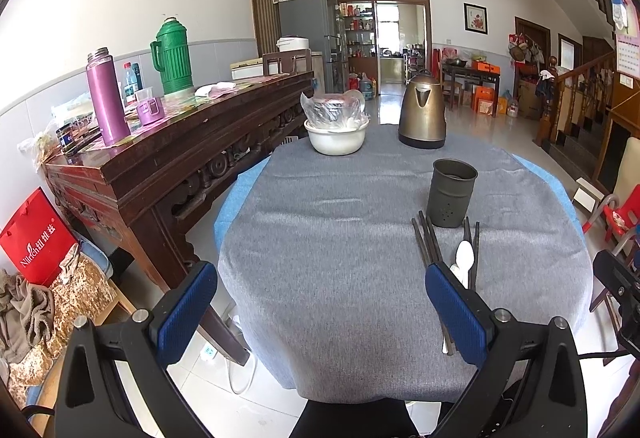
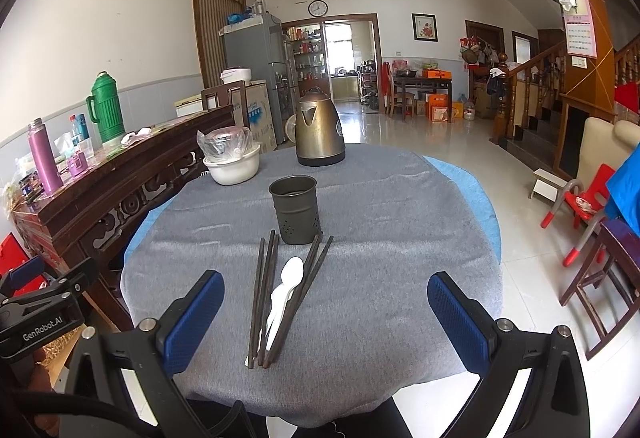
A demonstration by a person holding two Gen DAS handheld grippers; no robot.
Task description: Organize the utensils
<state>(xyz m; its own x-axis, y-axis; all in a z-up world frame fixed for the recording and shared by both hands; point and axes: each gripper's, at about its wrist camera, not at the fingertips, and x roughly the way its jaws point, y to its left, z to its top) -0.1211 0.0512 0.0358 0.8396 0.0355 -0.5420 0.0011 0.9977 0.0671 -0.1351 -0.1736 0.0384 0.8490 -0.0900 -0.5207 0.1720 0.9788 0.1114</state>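
Observation:
A dark metal utensil holder [image 2: 296, 209] stands upright on the grey tablecloth [image 2: 380, 238]; it also shows in the left wrist view [image 1: 451, 198]. In front of it lie several dark chopsticks [image 2: 262, 294] and white plastic spoons [image 2: 285, 290], seen at right in the left wrist view as chopsticks [image 1: 428, 242] and spoons [image 1: 465, 258]. My right gripper [image 2: 324, 292] is open and empty, above the near table edge, with the utensils between its fingers' line of sight. My left gripper [image 1: 320, 286] is open and empty, to the left of the utensils.
A brass kettle [image 2: 319, 132] and a white bowl with a bagged pot [image 2: 232, 158] stand at the table's far side. A dark wooden sideboard [image 1: 180, 142] with flasks runs along the left. Chairs [image 2: 592, 270] stand at the right.

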